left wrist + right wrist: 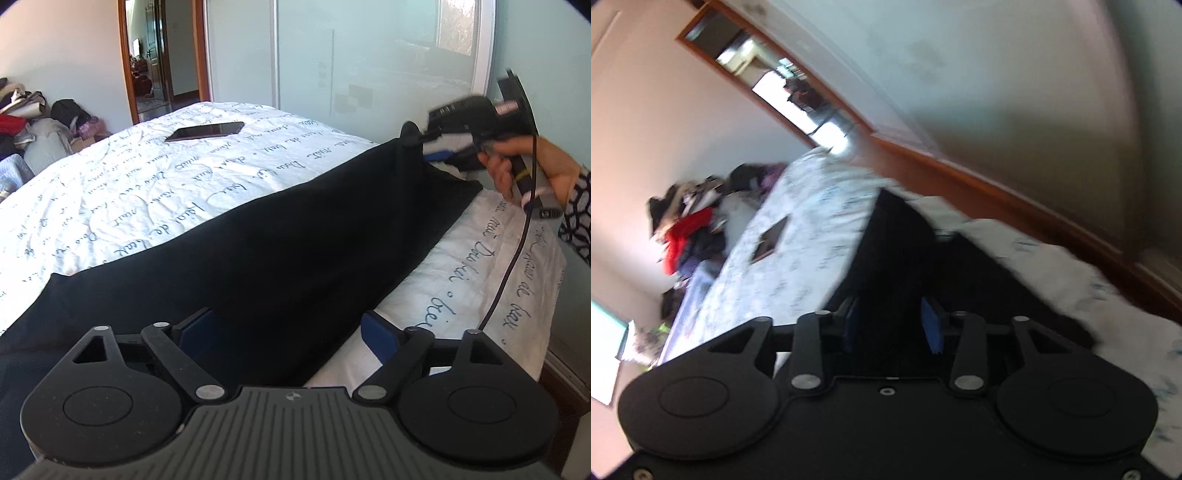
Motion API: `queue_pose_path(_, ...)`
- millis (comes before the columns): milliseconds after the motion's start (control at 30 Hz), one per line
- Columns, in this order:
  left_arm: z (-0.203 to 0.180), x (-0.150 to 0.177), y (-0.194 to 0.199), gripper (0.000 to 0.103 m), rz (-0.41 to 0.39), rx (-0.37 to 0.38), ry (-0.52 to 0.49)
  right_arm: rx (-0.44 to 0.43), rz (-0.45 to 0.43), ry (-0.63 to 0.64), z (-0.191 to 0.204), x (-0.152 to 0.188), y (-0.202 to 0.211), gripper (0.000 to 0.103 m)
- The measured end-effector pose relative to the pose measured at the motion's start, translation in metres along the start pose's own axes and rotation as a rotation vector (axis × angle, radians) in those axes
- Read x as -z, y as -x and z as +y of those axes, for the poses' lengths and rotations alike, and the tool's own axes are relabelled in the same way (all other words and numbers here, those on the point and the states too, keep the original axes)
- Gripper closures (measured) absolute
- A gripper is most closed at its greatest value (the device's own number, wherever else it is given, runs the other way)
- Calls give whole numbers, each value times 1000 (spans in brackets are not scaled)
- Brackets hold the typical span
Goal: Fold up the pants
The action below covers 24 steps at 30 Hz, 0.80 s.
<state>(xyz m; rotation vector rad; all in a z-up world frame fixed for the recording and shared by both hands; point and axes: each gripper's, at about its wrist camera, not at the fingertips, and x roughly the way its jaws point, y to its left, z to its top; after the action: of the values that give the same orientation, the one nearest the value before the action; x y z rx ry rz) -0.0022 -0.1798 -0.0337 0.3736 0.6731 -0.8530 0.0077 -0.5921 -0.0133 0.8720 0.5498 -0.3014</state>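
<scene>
White bedding point(177, 184) with script lettering carries our black pants point(277, 258), their length running from near left to far right. Our left gripper point(288, 332) gapes wide over them, pressing nothing; our right gripper point(894, 325) stands part open, fabric between the pads.

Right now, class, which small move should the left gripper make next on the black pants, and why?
Probably close the left gripper on the near edge of the black pants: its jaws stand wide open over the cloth, gripping nothing, while the right gripper is at the far end.
</scene>
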Motion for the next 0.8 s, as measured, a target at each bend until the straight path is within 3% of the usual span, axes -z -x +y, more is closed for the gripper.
queue_pose_path(67, 1, -1, -2, 13, 7, -2, 9, -21, 29, 87, 28, -5, -18, 62)
queue_pose_path(133, 1, -3, -2, 13, 13, 9, 22, -51, 86, 144, 46, -9, -45, 46)
queue_pose_path(200, 0, -4, -1, 13, 10, 13, 22, -83, 188, 131, 52, -10, -69, 48)
queue_pose_path(300, -3, -1, 6, 10, -10, -12, -22, -106, 75, 185, 60, -12, -51, 51)
queue_pose_path(400, -4, 2, 4, 10, -6, -70, -65, -5, -33, 214, 50, -17, -27, 52)
queue_pose_path(433, -4, 1, 2, 10, -2, -79, -69, 28, -32, 220, 46, -17, -24, 59)
queue_pose_path(500, -2, 0, -1, 10, -1, -68, -54, 56, 3, 209, 34, -18, -24, 61)
queue_pose_path(600, 2, -2, -3, 10, 3, -23, -6, 92, -21, 142, 15, -18, -18, 63)
queue_pose_path(700, 1, -1, -2, 10, 7, 0, 4, 58, 11, 62, 2, -19, -25, 63)
queue_pose_path(800, -3, 0, 0, 10, 8, -32, -26, 9, 0, 7, -3, -17, -33, 63)
